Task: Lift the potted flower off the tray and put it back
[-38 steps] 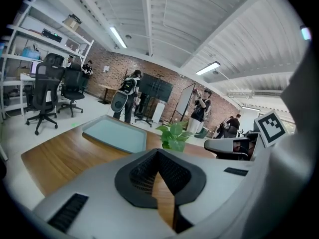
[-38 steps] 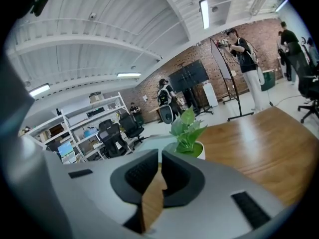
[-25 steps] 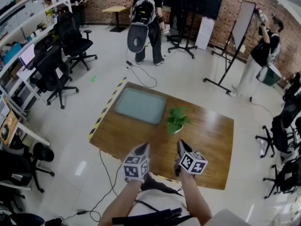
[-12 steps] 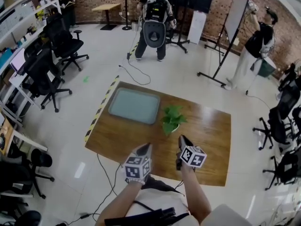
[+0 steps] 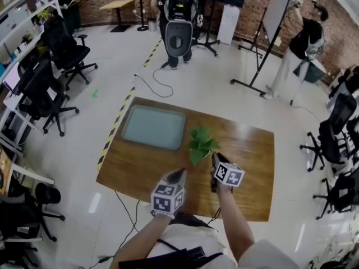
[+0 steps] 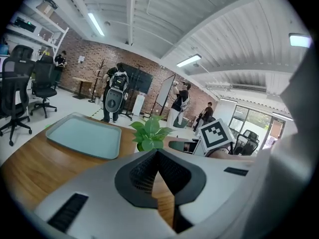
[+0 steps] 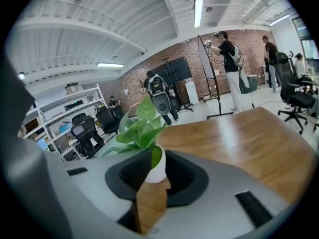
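Head view first: the wooden table (image 5: 247,161) fills the middle of the floor, and the pale green tray (image 5: 151,128) lies at its far left with nothing on it. The potted flower (image 5: 200,143) stands upright on the bare wood just off the tray's near right corner, not on the tray. Coming in from the near side, the right gripper (image 5: 214,158) is right up against the plant. Its tip is at the pot and its marker cube points back toward the person.

Over to the right gripper view, and the jaws are parted, having just been opening. The little white pot sits in the gap at the tips, leaves fanning up above it. The pot is released, not squeezed, though whether the left pad brushes it I cannot tell.

The left gripper (image 5: 180,174) hovers over the near edge of the table, left of its partner and a little short of the plant. In the left gripper view its jaws are drawn together at the tips with nothing caught between them. The flower shows beyond them, with the tray off to the left.

At the far end, a person with a backpack (image 5: 176,15) stands on the floor.
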`<state>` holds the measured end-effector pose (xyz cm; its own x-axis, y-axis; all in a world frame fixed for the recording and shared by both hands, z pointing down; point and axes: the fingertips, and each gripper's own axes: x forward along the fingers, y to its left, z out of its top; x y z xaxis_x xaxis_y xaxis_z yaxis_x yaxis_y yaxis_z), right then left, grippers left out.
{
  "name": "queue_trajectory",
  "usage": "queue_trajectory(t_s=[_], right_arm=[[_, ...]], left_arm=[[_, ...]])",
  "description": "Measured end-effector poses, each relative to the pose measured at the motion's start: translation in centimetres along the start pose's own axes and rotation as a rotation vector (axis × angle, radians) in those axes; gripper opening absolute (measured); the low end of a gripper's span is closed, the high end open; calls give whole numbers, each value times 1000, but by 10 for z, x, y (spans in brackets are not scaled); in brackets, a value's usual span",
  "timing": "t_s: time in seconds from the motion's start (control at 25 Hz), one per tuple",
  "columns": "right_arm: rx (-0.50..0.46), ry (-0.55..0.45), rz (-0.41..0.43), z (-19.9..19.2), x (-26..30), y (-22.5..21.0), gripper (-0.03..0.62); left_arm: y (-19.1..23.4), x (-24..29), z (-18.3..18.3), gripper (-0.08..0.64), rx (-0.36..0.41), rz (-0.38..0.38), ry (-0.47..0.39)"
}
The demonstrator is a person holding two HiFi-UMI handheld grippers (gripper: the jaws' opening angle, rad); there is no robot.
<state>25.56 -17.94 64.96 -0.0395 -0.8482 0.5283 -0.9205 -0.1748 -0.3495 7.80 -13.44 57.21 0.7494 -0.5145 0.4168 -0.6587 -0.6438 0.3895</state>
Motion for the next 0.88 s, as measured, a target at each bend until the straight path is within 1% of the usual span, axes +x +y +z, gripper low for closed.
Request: queue_trajectory(t_s=[0.32,0.56,0.88], right_arm=[[8,74,2,-12,40,-8,118],[47,83,15,-13,56,-12,107],[53,89,9,-15,66,-10,84]], left_arm=[[7,16,-8,-5,-4,-2,48],[19,19,-12,-5,-21,17,68],[32,18,-16,-5,-44,34,74]])
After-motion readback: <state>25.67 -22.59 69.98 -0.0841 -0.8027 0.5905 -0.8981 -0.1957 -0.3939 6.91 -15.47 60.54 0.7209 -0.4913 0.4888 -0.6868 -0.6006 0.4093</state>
